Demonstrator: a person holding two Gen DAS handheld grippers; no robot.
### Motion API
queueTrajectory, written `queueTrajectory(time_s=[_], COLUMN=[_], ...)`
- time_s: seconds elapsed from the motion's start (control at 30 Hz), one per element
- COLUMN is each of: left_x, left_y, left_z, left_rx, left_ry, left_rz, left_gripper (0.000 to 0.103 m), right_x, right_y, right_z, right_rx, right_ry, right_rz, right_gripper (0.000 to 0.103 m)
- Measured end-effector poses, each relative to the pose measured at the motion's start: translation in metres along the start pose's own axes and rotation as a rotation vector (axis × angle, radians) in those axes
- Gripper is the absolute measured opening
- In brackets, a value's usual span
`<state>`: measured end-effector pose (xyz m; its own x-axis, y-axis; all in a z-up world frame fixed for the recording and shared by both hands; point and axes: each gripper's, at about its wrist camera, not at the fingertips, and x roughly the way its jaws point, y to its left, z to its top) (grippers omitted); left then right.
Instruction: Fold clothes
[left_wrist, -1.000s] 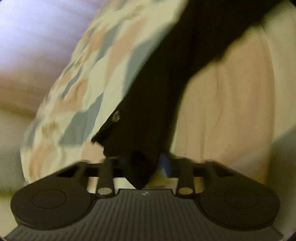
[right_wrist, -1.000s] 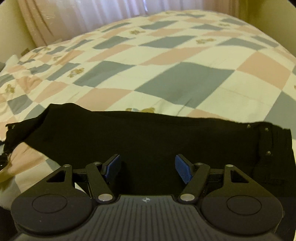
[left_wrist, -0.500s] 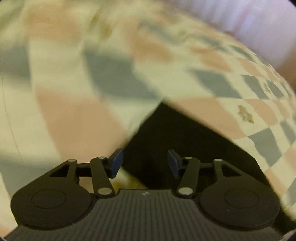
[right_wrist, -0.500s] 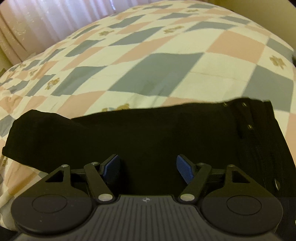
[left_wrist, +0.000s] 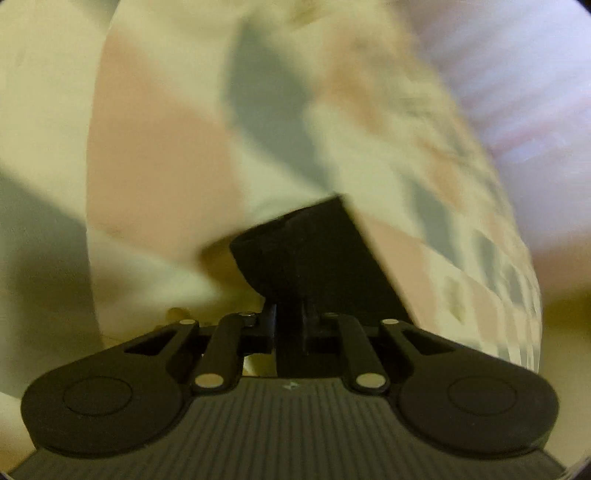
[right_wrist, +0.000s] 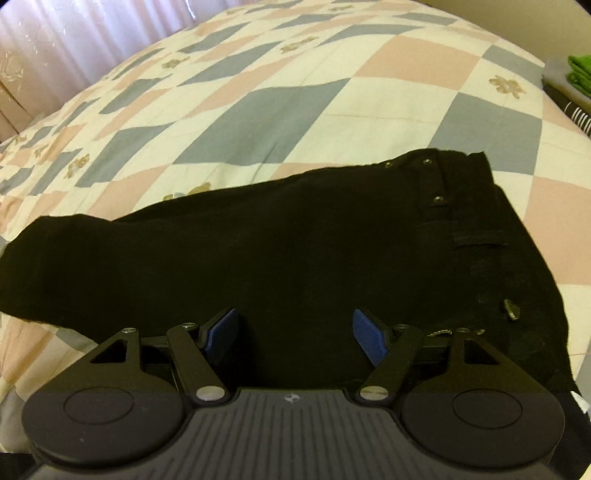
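A fold of the black trousers (left_wrist: 314, 254) is pinched between the closed fingers of the left tool (left_wrist: 290, 328), the dark cloth rising from the jaws and ending in a squared edge just ahead; this view is heavily blurred, so little else can be made out beyond the checked bedspread (left_wrist: 155, 147) behind the cloth. The right tool (right_wrist: 293, 334) is held with its blue pads (right_wrist: 221, 332) spread apart and nothing between them, directly over the near edge of the black trousers (right_wrist: 295, 243). The garment is laid flat and lengthwise across the bed, its waistband with metal rivets (right_wrist: 439, 199) and a belt loop (right_wrist: 480, 238) to the right and the leg end to the left. Beneath and beyond it, the bedspread (right_wrist: 266, 110) of pink, grey and cream squares is spread out. At the far left, pale pleated curtains (right_wrist: 66, 33) are seen, and at the far right edge a stack of folded clothes with a green item (right_wrist: 580, 74) on top.
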<state>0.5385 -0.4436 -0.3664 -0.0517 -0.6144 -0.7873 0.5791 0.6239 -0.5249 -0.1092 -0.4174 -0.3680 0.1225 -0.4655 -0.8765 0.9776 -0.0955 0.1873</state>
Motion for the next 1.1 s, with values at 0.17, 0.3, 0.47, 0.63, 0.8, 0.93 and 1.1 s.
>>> queueTrajectory(time_s=[0.17,0.3,0.47,0.63,0.8,0.93,1.1], left_x=[-0.074,0.006,0.006,-0.012,-0.035,-0.088,-0.133], left_y=[0.022,0.052,0.037,0.043,0.031,-0.004,-0.033], left_z=[-0.031,-0.055,-0.064,-0.055,-0.074,-0.139,-0.261], left_rx=[0.180,0.370,0.466,0.495,0.529,0.646,0.747], left_ry=[-0.090,0.053,-0.054,-0.135,-0.144,-0.153,-0.008], left_rz=[0.054,0.251,0.268,0.425,0.491,0.434,0.235], left_gripper=[0.012,0.016,0.019,0.038,0.033,0.039,0.039], right_x=[-0.007,-0.001,-0.015,-0.025,-0.048,-0.096,-0.098], right_y=[-0.011,-0.014,-0.017,-0.032,-0.033,-0.039,-0.044], right_z=[-0.001,-0.005,-0.010,-0.024,-0.029,-0.046,-0.088], right_rx=[0.046,0.065,0.016,0.001,-0.079,-0.120,-0.221], right_ry=[-0.016,0.015,0.020,0.015,-0.020,-0.111,-0.030], right_rz=[-0.003,0.006,0.013,0.021,0.011,0.055,0.031], right_gripper=[0.072,0.072,0.072,0.065,0.057,0.059,0.061])
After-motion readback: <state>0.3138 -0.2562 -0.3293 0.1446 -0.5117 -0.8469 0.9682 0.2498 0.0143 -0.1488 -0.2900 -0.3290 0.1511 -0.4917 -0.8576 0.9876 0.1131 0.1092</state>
